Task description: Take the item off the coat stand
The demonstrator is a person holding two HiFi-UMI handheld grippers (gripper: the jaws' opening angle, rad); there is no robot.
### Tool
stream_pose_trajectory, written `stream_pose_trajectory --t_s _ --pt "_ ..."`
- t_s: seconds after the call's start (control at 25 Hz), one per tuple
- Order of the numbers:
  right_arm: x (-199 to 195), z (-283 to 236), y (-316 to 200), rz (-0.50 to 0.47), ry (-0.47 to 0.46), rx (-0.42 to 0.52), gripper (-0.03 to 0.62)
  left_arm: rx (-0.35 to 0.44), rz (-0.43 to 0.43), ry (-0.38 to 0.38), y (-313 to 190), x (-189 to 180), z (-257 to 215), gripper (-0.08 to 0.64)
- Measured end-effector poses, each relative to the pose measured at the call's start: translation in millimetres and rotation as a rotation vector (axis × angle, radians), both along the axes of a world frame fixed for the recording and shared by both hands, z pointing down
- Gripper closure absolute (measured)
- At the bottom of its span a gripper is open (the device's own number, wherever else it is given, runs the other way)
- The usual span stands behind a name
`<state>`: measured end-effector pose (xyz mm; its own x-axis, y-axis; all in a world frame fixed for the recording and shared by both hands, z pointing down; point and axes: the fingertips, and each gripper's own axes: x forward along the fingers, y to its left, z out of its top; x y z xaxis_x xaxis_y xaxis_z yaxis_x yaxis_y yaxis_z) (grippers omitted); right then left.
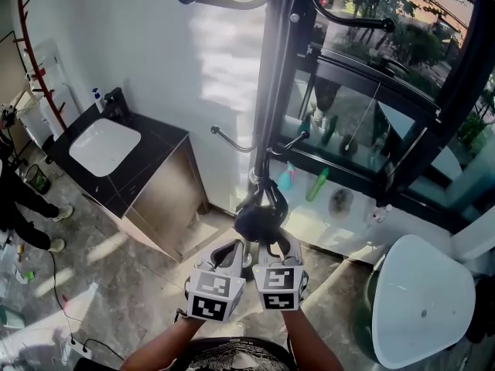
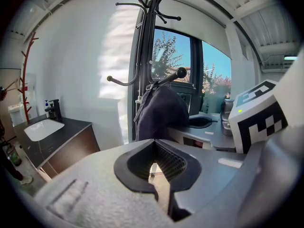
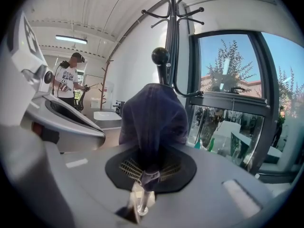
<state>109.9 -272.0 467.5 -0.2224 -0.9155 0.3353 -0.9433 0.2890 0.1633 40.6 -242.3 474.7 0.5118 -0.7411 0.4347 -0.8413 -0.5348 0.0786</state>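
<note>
My right claw [image 3: 145,173] pinches the dark navy cap [image 3: 152,118] by its lower edge, so I'd lift straight up, clearing the knobbed hook [image 3: 160,56], before pulling back; my left claw [image 2: 153,142] is pressed together, empty.

Right tool [image 3: 148,169] pinching a fold of a dark navy cap [image 3: 153,115], cap draped over a knob-tipped hook [image 3: 160,56] of the black coat stand [image 3: 172,37], window [image 3: 232,84] behind, person [image 3: 69,82] far left.
</note>
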Motion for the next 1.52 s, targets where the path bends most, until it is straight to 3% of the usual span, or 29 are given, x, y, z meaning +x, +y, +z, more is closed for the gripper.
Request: stream_pose_trajectory --t_s 1.52 --pt "-1.3 -43.0 74.1 0.097 0.011 0.164 0.56 0.037 0.078 0.026 62.4 -12.6 -20.6 0.555"
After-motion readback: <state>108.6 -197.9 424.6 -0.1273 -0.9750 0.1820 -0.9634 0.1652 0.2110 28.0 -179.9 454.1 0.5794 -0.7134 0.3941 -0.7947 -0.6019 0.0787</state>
